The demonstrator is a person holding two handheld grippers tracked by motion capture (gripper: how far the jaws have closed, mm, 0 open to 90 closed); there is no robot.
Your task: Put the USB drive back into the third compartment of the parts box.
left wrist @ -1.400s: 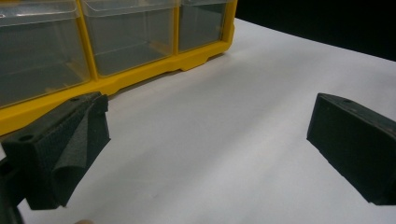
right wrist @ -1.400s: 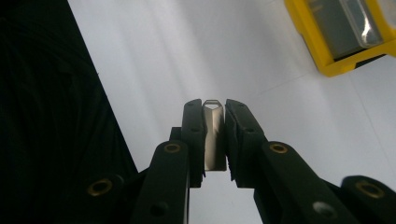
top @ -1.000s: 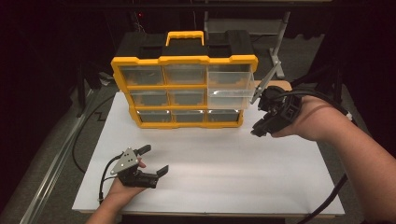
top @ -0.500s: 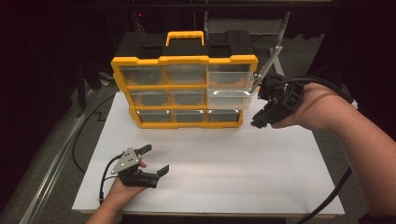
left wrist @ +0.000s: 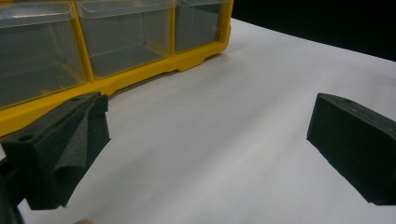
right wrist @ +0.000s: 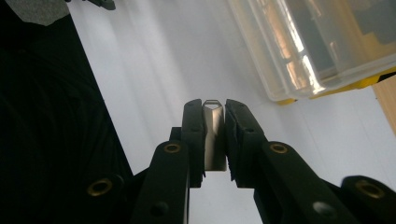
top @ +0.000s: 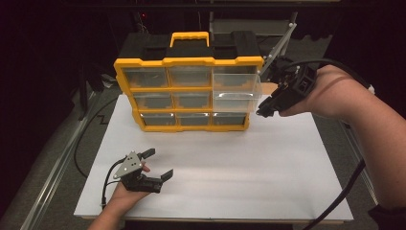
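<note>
The yellow organizer (top: 189,93) stands upright at the far edge of the white board (top: 215,177), its front a grid of clear drawers, and one clear drawer (top: 235,91) at the right end of the middle row juts out toward you. Your right gripper (top: 265,111) hangs in the air just beside the organizer's right edge, jaws clenched on a small metal piece (right wrist: 214,135); in the right gripper view it stands upright between the pads, long axis along the jaws, and it may be a clip or a tab, though the view is too tight to say. The projecting drawer lies to the left of that gripper and slightly above its tip in the high view, so the piece sits close to the drawer's open top, and your right hand is by far the nearer one. Your left gripper (top: 155,164) rests low on the near left of the board, jaws wide apart and empty, well apart from the organizer. Beyond the board the room is dark.
</note>
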